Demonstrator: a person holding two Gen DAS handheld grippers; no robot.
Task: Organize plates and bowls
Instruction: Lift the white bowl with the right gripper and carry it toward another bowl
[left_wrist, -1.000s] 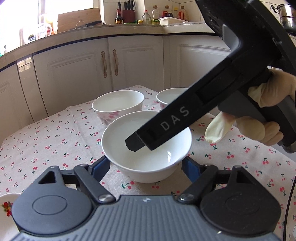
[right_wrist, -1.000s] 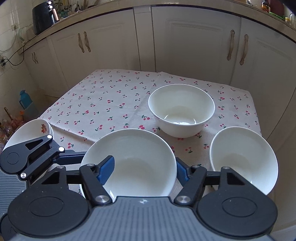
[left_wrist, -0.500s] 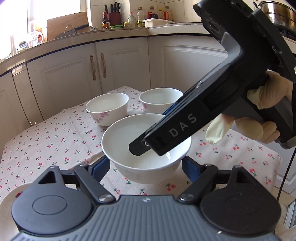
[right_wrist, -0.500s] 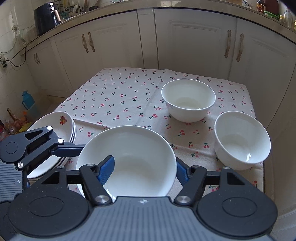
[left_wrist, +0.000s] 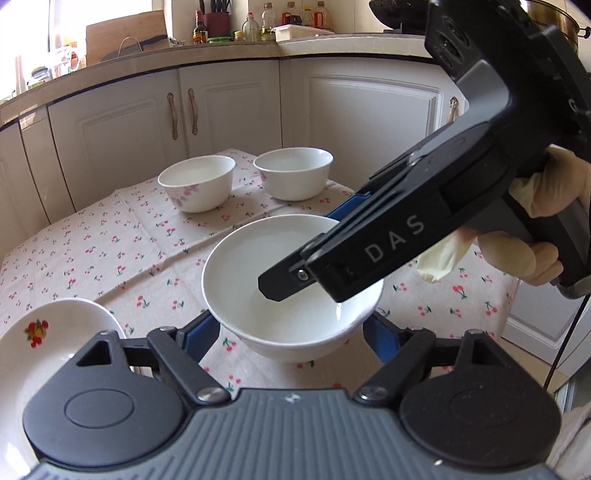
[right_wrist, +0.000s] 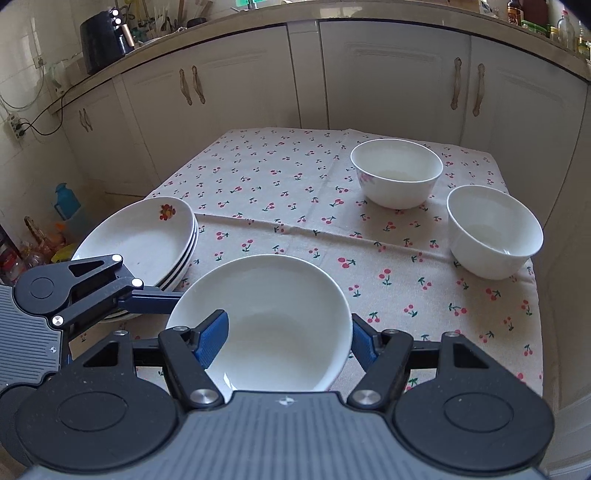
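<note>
A plain white bowl (left_wrist: 258, 266) hangs just over the cherry-print cloth, held by both grippers. My left gripper (left_wrist: 291, 332) is shut on it, with a blue pad against each outer side. My right gripper (right_wrist: 288, 336) is shut on the same bowl (right_wrist: 280, 295), its left pad (right_wrist: 212, 336) inside the rim and its right pad outside. In the left wrist view the right gripper (left_wrist: 306, 254) reaches in from the right, held by a gloved hand (left_wrist: 532, 251). Two more white bowls (right_wrist: 397, 177) (right_wrist: 493, 229) stand apart at the far right of the table. A stack of fruit-print plates (right_wrist: 140, 240) sits at the left.
The table (right_wrist: 277, 177) is small and square, with white kitchen cabinets (right_wrist: 388, 81) close behind it. The nearer right bowl stands close to the table's right edge. Bottles and a bag lie on the floor (right_wrist: 44, 240) to the left. Open cloth lies between plates and bowls.
Both grippers have carried the held bowl across the table, away from the two standing bowls. The plate stack has come into view at the left. Neither grip has changed.
</note>
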